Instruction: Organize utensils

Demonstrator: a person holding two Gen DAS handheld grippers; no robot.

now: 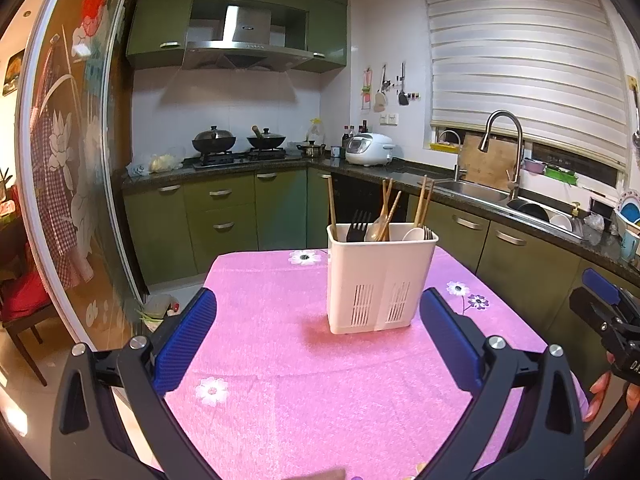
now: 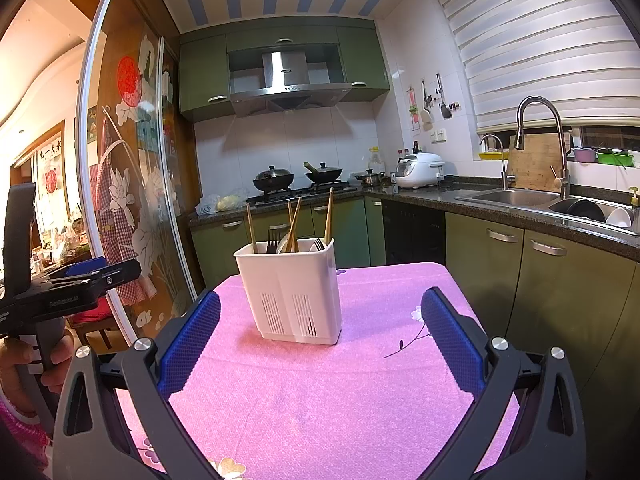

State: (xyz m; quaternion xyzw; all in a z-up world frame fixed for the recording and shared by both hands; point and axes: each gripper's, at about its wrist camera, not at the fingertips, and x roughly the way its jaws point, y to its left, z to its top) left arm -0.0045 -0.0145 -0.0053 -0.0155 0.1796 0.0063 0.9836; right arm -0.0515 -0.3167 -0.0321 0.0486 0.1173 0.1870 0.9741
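A white holder (image 1: 381,280) stands upright on a table with a pink cloth (image 1: 280,380). The cloth has little flowers on it. The holder sits near the far end of the table, toward the right side in the left wrist view.

Inside the holder are chopsticks (image 1: 332,208), a black fork (image 1: 357,226), a wooden spoon (image 1: 378,230) and a white spoon (image 1: 413,234). A second fork (image 1: 428,233) peeks out at the right end. They all stand up or lean a bit, with their tops sticking out.

The left gripper (image 1: 318,336) is above the near part of the table. Its jaws are wide apart and hold nothing. The holder shows between its blue pads (image 1: 188,344) but is farther away and does not touch them.

The right gripper (image 2: 320,340) is also above the table. Its jaws are wide apart too, with nothing in them. The holder (image 2: 292,292) is in front of it, a bit to the left, and apart from it.

A hand (image 2: 20,368) grips the handle of the left gripper at the left edge of the right wrist view.

Behind the table are green cupboards (image 1: 220,216), a stove with two pans (image 1: 240,144), a rice cooker (image 1: 369,149) and a sink (image 1: 472,190).
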